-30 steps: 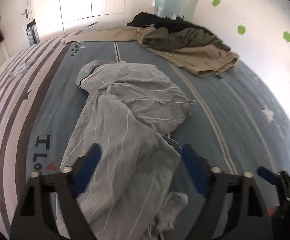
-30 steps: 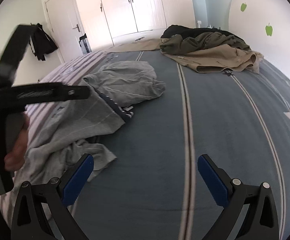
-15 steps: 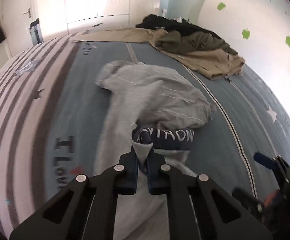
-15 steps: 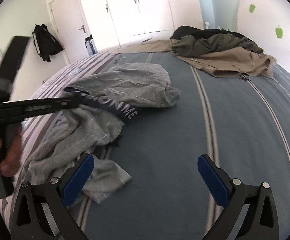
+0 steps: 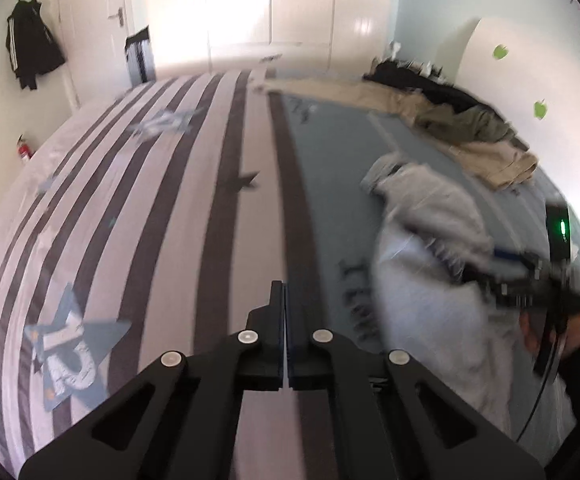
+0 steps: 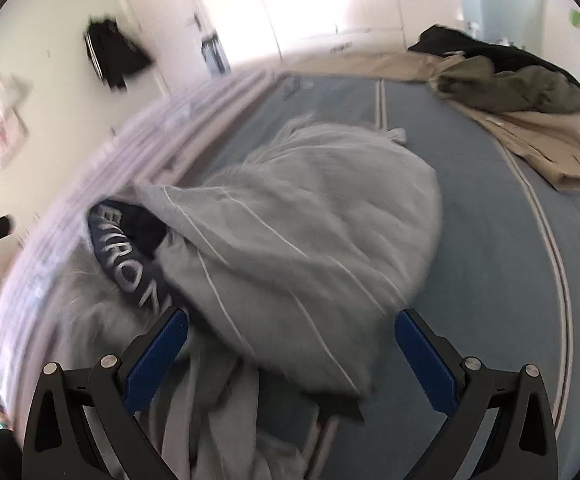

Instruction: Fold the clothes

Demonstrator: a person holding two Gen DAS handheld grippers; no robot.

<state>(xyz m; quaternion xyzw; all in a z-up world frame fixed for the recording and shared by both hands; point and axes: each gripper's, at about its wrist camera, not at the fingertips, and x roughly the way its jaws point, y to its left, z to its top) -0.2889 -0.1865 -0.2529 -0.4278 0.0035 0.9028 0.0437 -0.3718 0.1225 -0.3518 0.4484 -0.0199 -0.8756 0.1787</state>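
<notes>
Crumpled garment [image 6: 301,240] lying mid-bed [image 6: 489,260], directly ahead of the right gripper [image 6: 290,356]. Heap of clothes [image 6: 529,92] behind it, far right. Jacket [image 6: 114,54] hanging on the wall, far left. Wardrobe [image 5: 270,0] beyond the bed.

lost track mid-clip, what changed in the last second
The left tool closed on the waistband of the grey garment, then swung left over the striped bedding, now shut on nothing. The right tool, open throughout, moved over the garment. The far clothes pile stayed put.
</notes>
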